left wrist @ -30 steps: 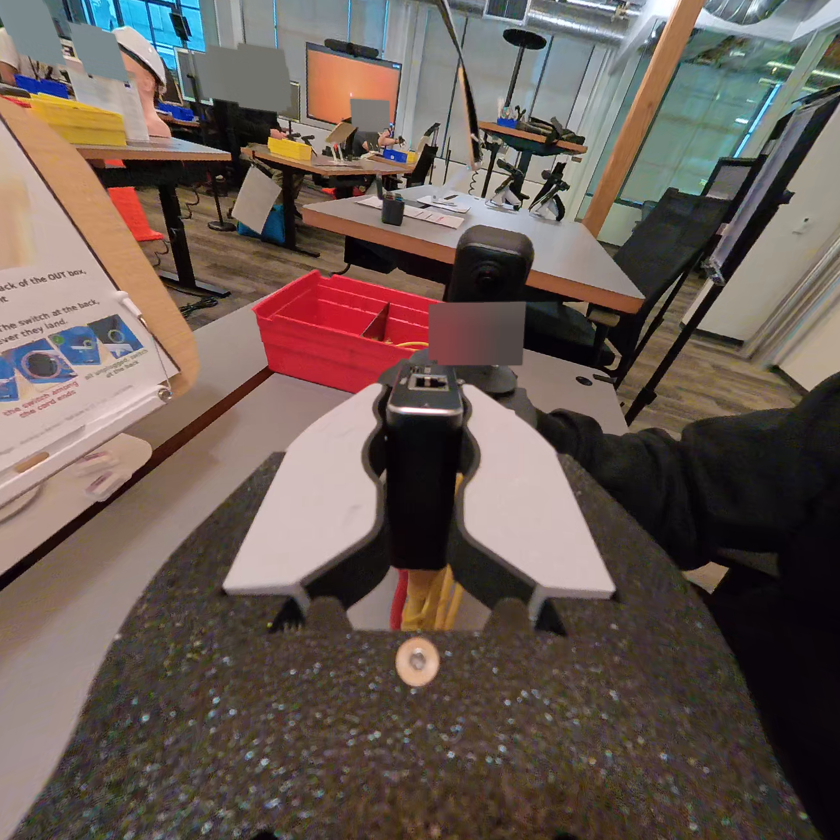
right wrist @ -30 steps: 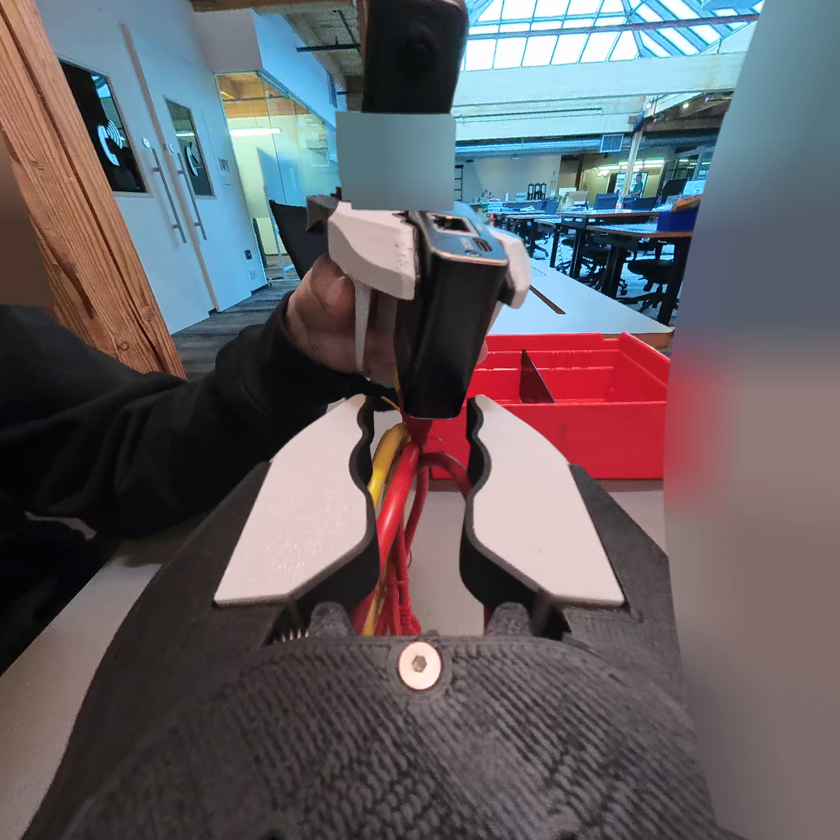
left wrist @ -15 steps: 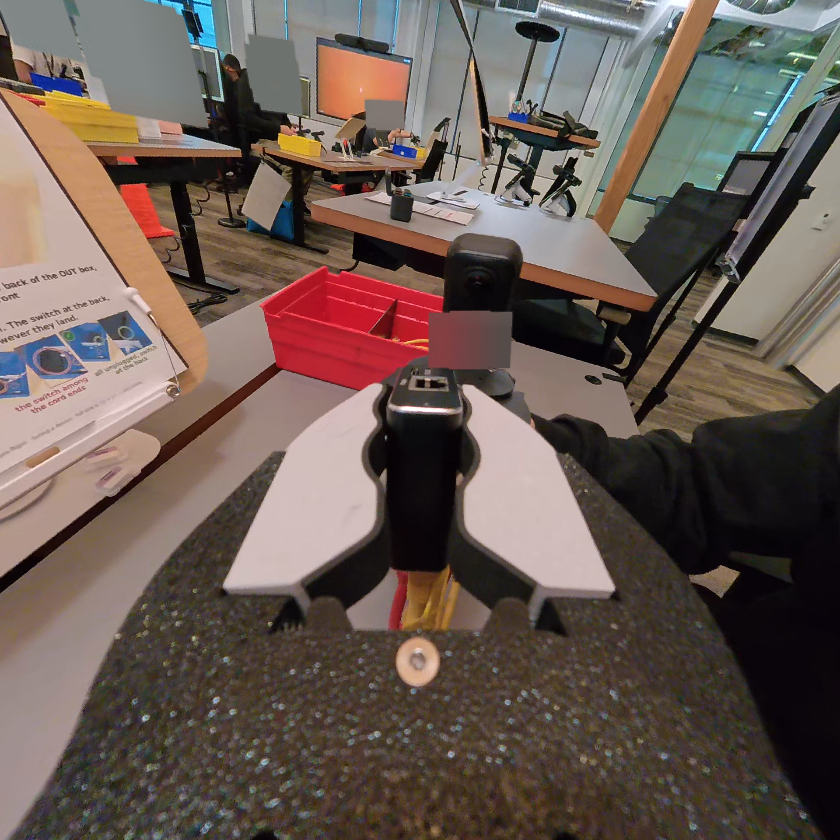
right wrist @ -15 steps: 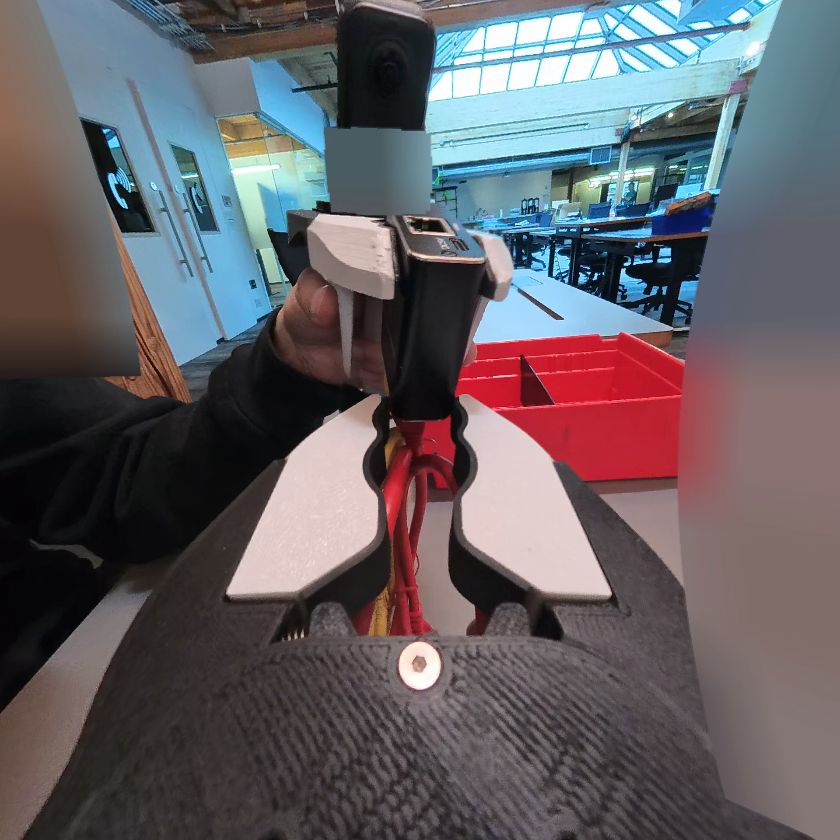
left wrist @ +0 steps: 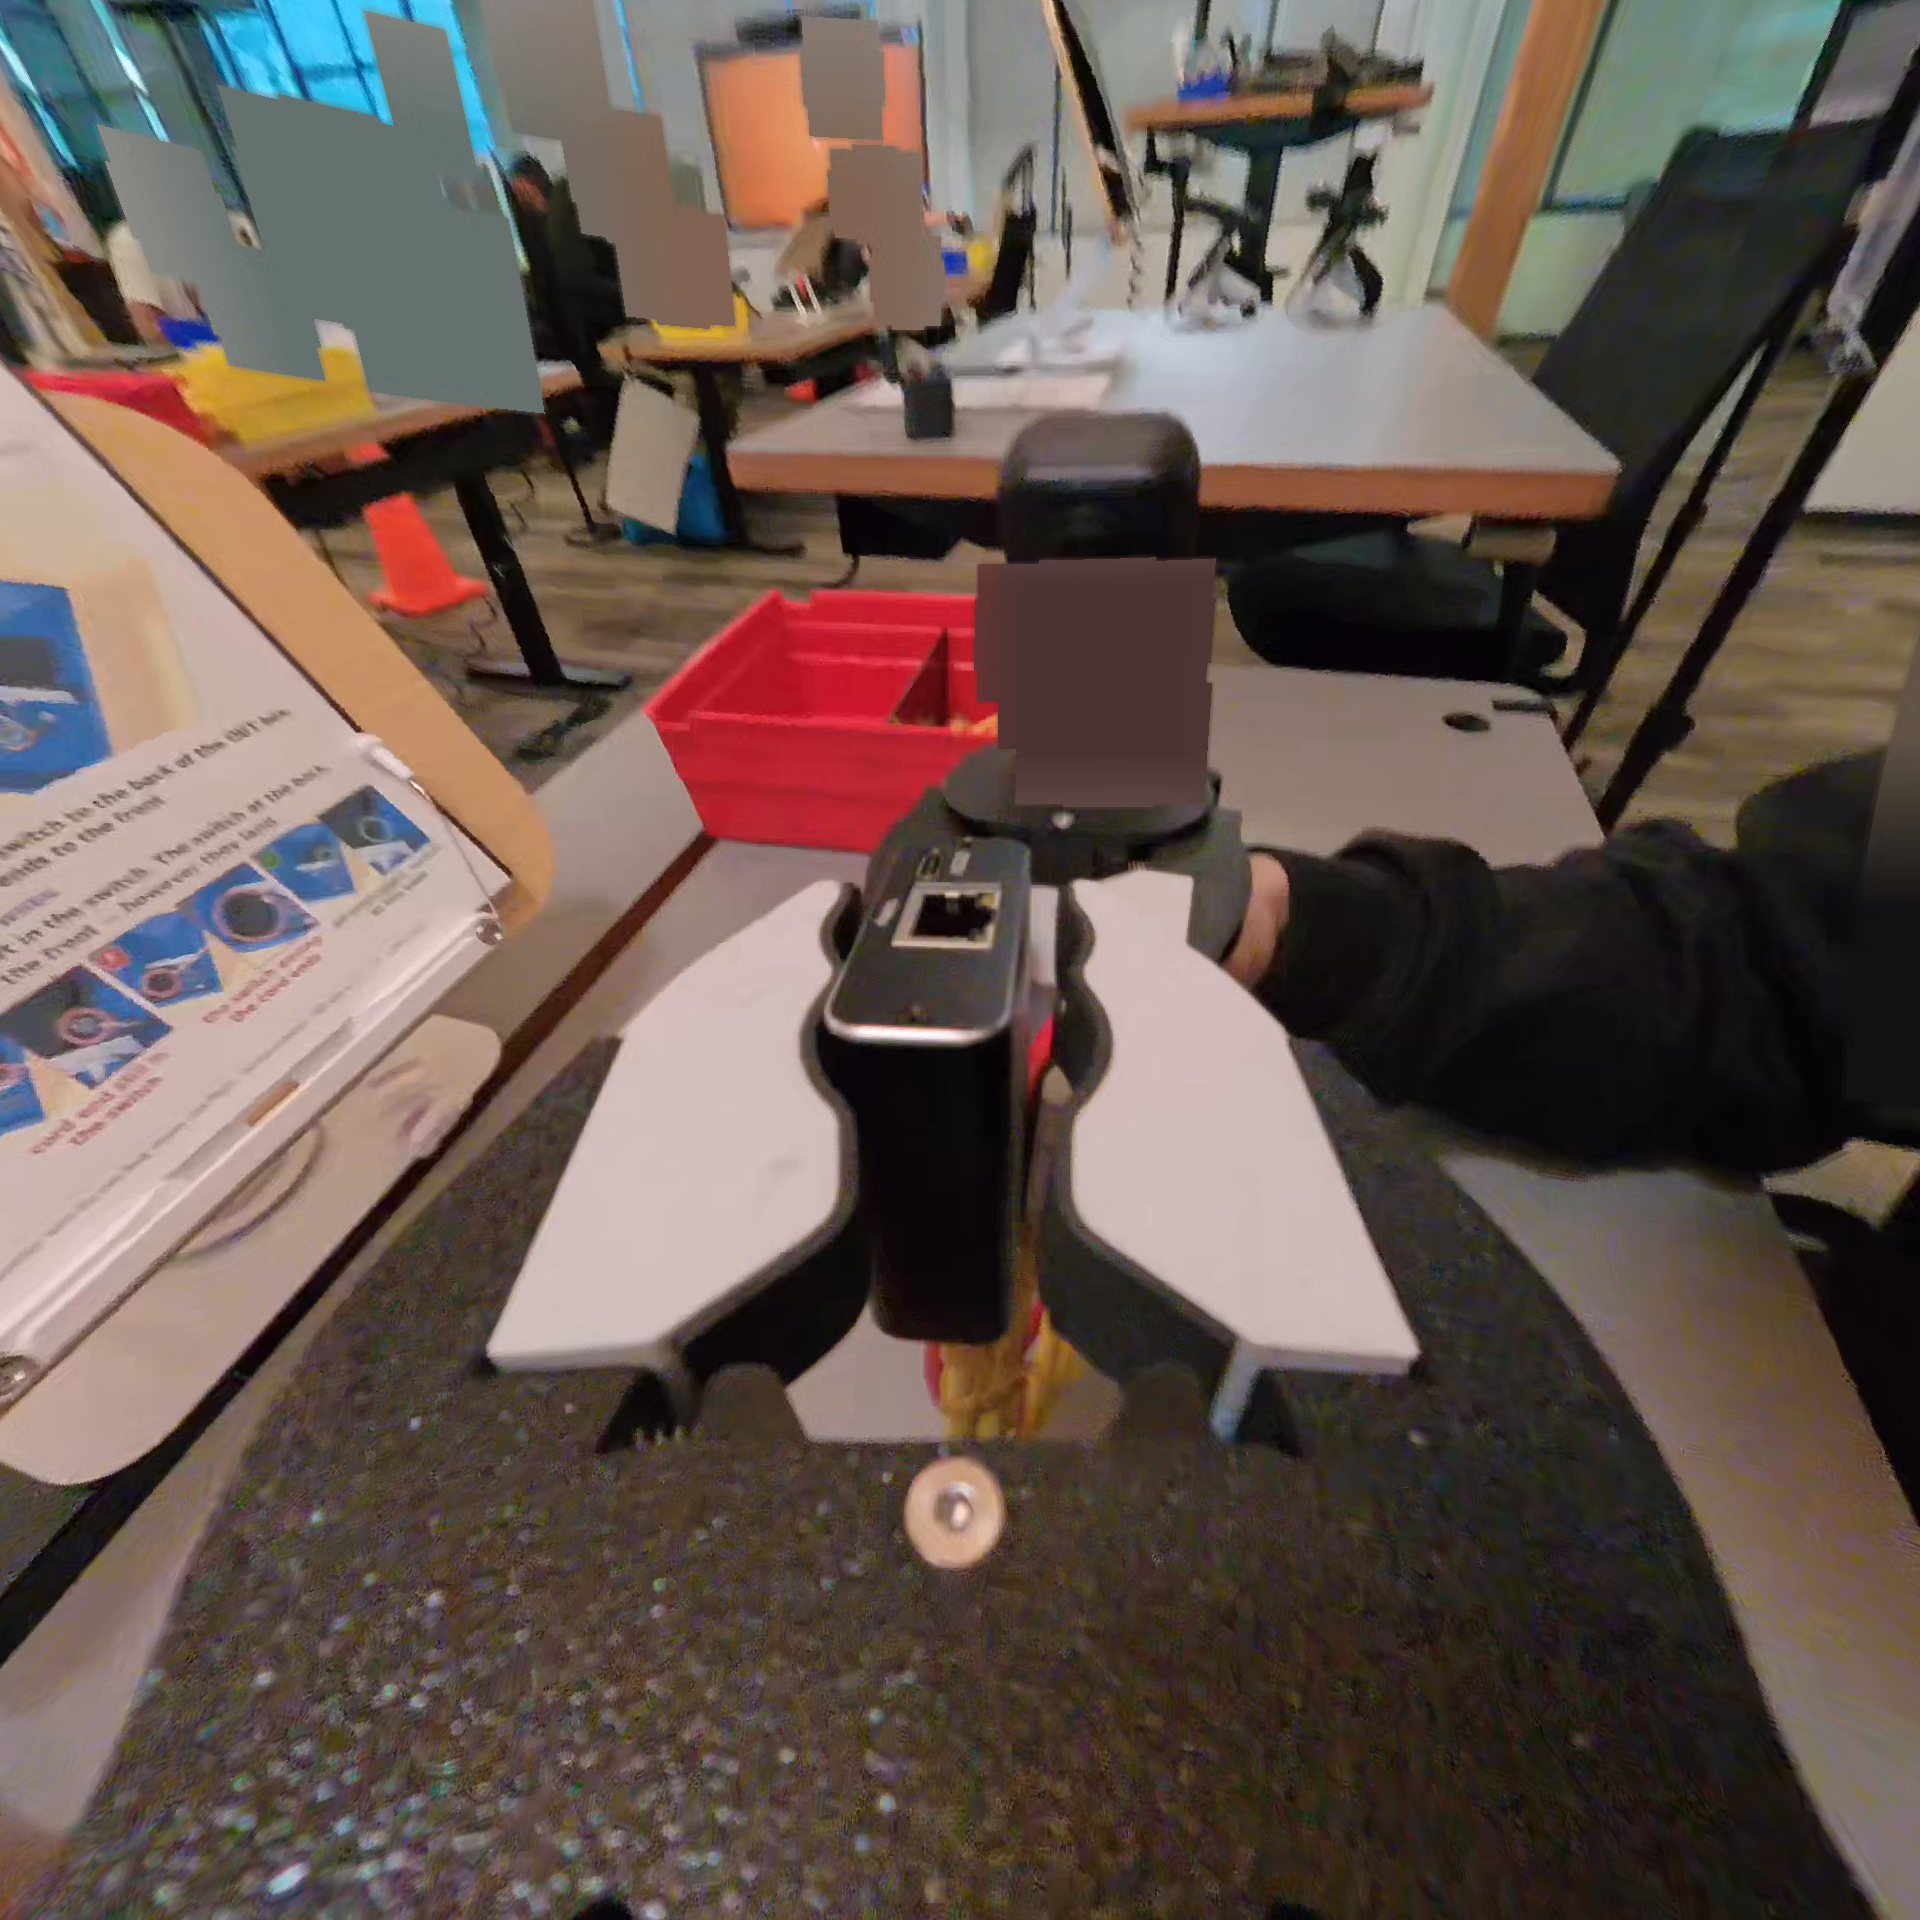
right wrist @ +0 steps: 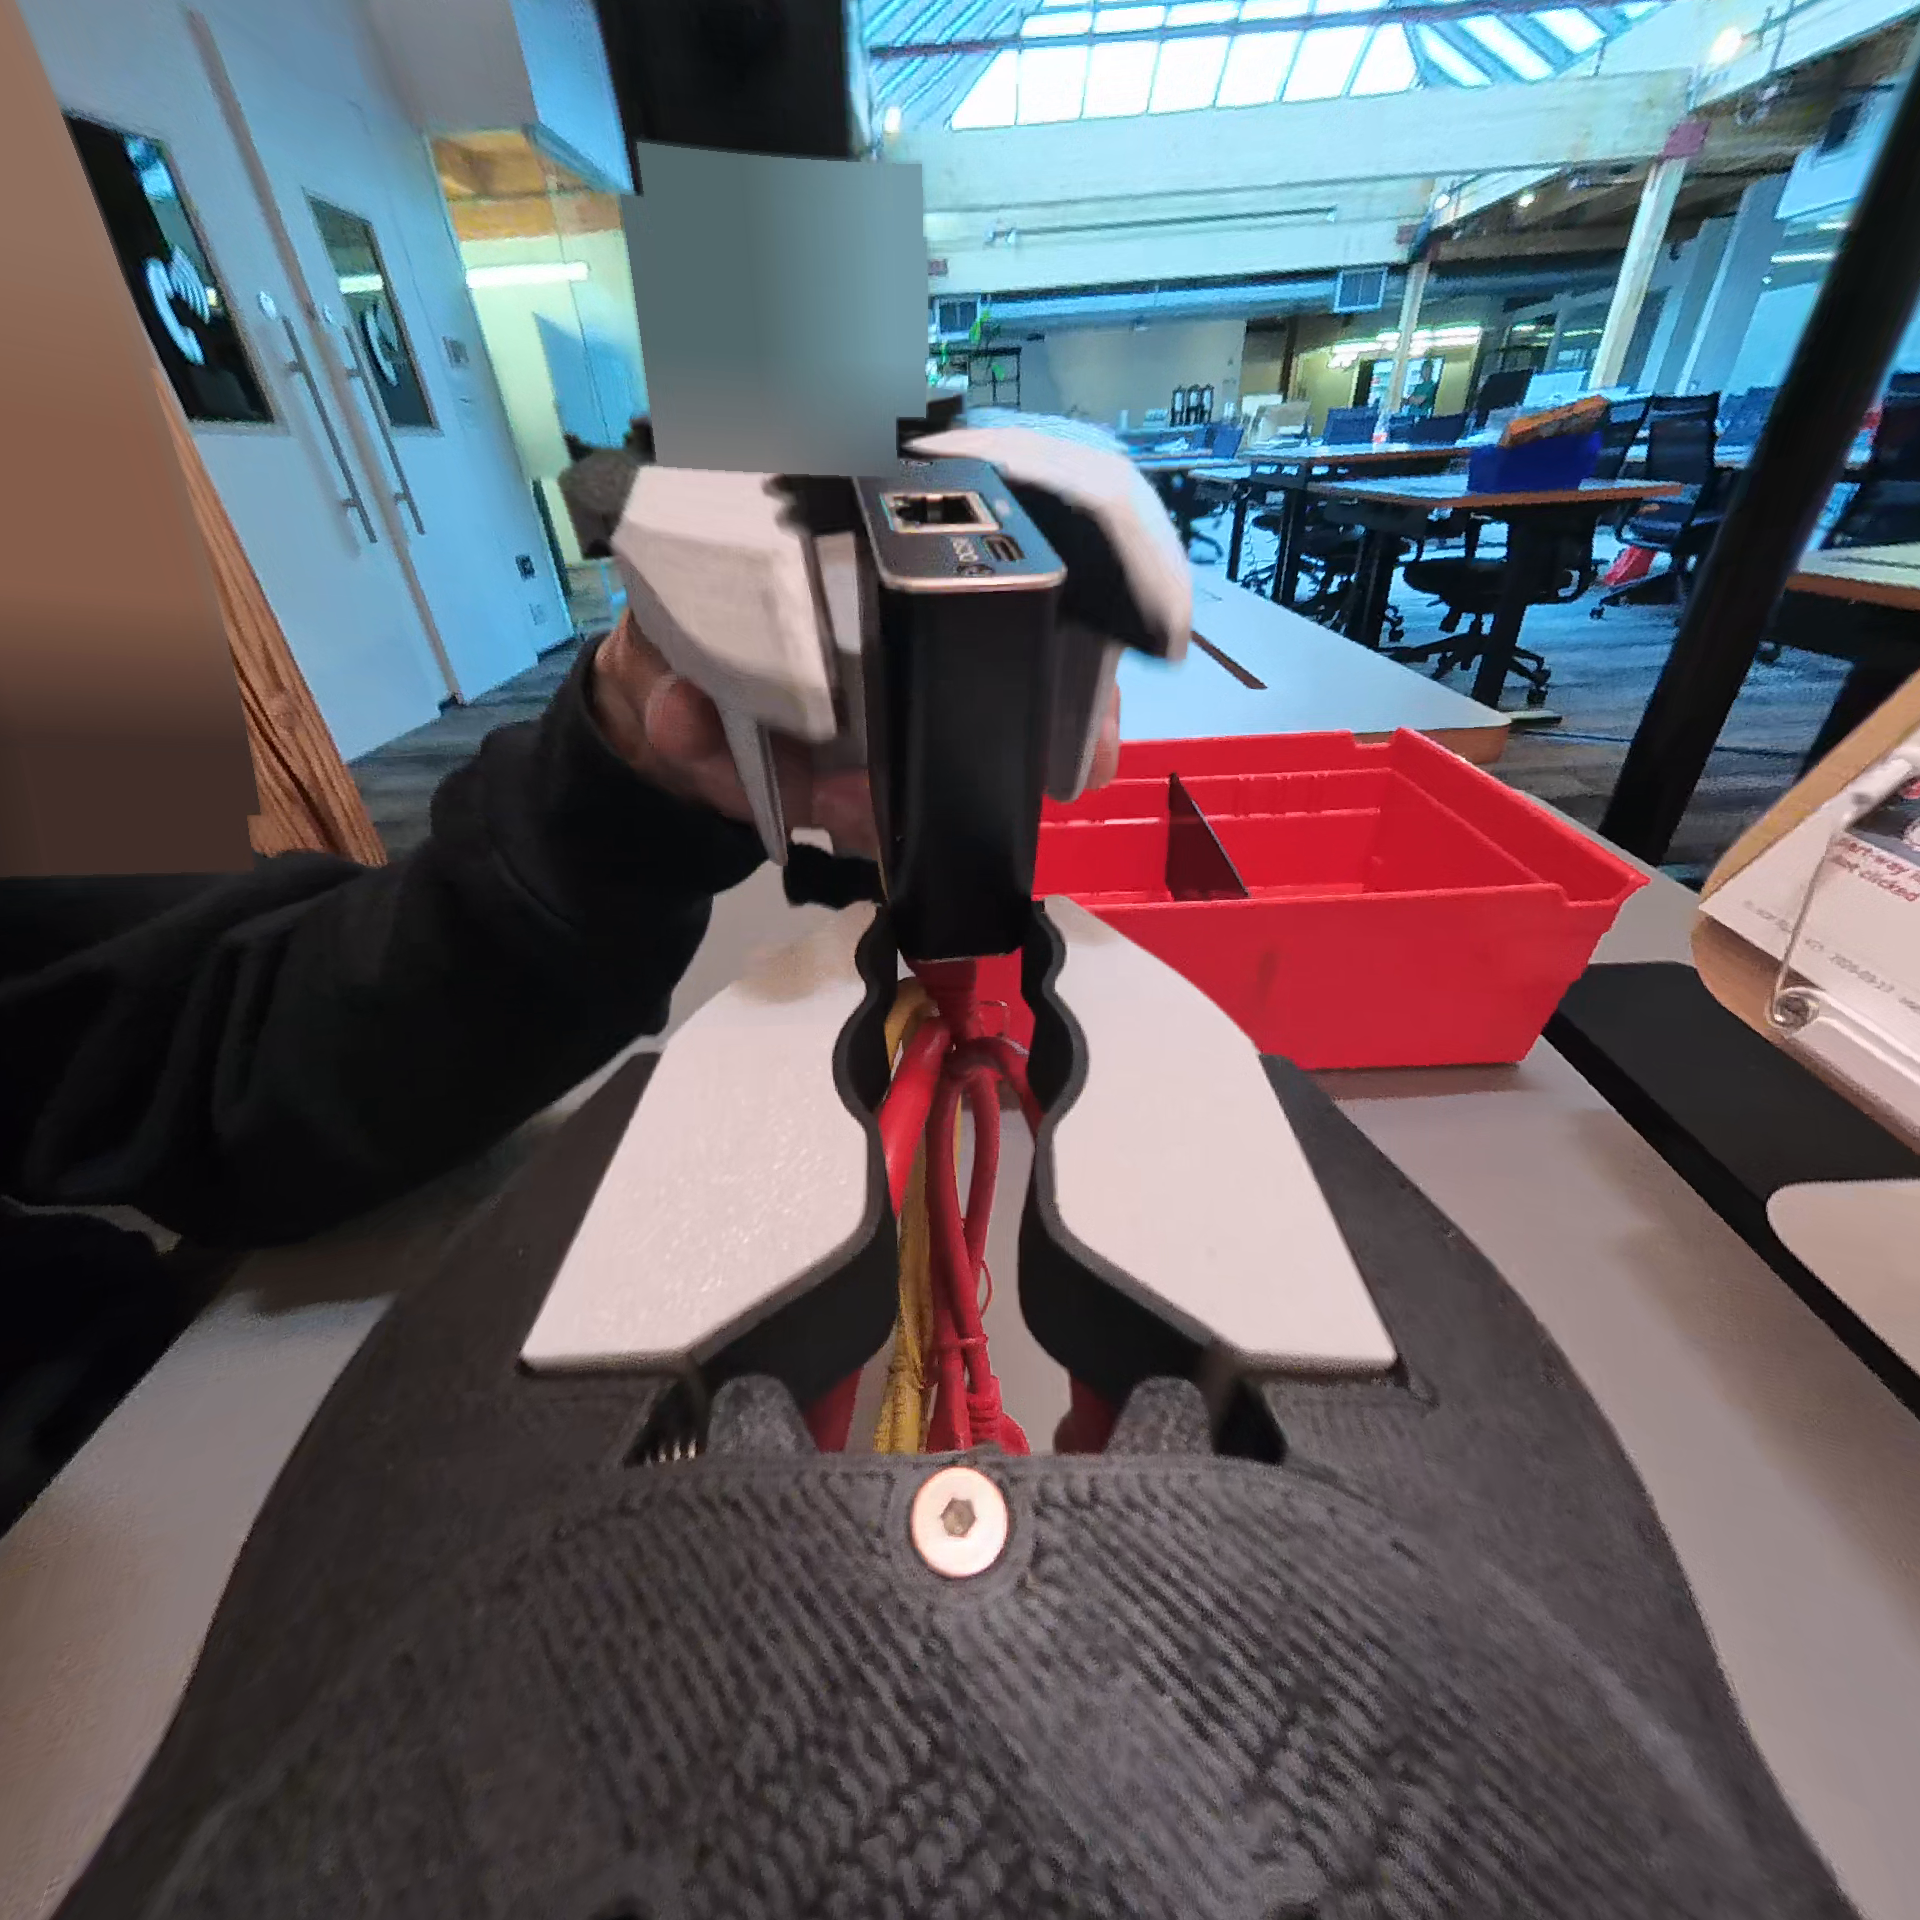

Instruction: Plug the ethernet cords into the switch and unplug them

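Note:
A black switch (left wrist: 935, 1143) stands upright between the fingers of my left gripper (left wrist: 951, 935), which is shut on it. An empty ethernet port shows on its top end. Yellow and red cords (left wrist: 997, 1371) hang from its lower end. In the right wrist view the left gripper (right wrist: 956, 623) clamps the switch (right wrist: 956, 748) near its top. My right gripper (right wrist: 956, 966) is shut around the red cord (right wrist: 966, 1195) right under the switch. A yellow cord (right wrist: 909, 1247) runs beside it. Which ports the cords sit in is hidden.
A red divided bin (left wrist: 790, 748) stands on the grey table (left wrist: 1403, 758) behind the switch; it also shows in the right wrist view (right wrist: 1351, 987). An instruction board (left wrist: 208, 831) leans at the left. The holder's black sleeve (left wrist: 1558, 987) reaches in from the right. Tip to tip, the grippers are about 6 cm apart.
The right gripper's fingers have narrowed around the cords under the switch. The switch has tipped so its top port faces the left wrist camera more. The left gripper keeps its hold.

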`<state>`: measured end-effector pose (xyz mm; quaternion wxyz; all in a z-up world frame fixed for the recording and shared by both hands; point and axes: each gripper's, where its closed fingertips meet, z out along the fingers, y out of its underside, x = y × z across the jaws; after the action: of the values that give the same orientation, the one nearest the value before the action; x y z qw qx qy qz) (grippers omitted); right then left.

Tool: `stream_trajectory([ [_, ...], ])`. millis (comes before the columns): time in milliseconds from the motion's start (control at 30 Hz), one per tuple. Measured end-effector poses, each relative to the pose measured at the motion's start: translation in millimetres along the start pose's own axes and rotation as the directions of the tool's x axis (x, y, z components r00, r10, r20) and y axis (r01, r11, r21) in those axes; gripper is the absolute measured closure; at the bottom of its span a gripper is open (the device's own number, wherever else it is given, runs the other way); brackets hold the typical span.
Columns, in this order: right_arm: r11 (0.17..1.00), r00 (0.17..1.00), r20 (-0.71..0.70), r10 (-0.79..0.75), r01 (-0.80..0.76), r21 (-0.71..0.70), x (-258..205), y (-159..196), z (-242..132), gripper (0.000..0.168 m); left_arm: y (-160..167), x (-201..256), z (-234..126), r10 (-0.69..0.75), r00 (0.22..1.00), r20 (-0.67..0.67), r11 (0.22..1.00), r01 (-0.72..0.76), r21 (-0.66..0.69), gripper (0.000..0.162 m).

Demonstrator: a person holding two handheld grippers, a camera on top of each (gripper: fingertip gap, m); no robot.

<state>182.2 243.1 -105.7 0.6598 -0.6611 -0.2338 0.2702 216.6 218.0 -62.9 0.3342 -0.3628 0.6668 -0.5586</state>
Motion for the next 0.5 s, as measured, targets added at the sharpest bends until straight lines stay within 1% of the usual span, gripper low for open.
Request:
stream_trajectory([
  [33,1.000,1.000,0.007,-0.023,0.023,-0.018,-2.9,1.4,1.2,0.144,8.5,3.8,2.6,0.011,1.000,-0.023,0.998,-0.012,-0.062,0.130],
  [67,0.999,0.999,0.014,-0.037,0.038,-0.038,-5.6,2.5,2.2,0.144,13.1,5.3,4.2,0.036,0.999,-0.032,0.994,-0.039,-0.097,0.133],
  [133,0.999,0.999,0.027,-0.046,0.046,-0.020,-7.9,-1.5,0.6,0.144,8.8,9.5,5.0,0.058,0.997,-0.054,0.995,-0.062,-0.083,0.135],
  [200,1.000,0.999,0.044,-0.025,0.025,0.014,-8.2,-5.2,-1.4,0.144,5.0,8.6,6.9,0.019,0.999,-0.042,0.997,-0.022,-0.071,0.135],
  [333,0.996,0.998,0.062,0.029,-0.034,0.087,-6.9,-9.4,-2.2,0.143,-2.5,3.8,11.2,-0.133,0.989,-0.065,0.991,0.134,0.008,0.135],
  [500,0.992,0.998,0.049,0.033,-0.039,0.120,-5.5,-8.1,2.9,0.137,-4.1,-4.8,5.2,-0.221,0.972,-0.075,0.973,0.226,0.054,0.135],
])
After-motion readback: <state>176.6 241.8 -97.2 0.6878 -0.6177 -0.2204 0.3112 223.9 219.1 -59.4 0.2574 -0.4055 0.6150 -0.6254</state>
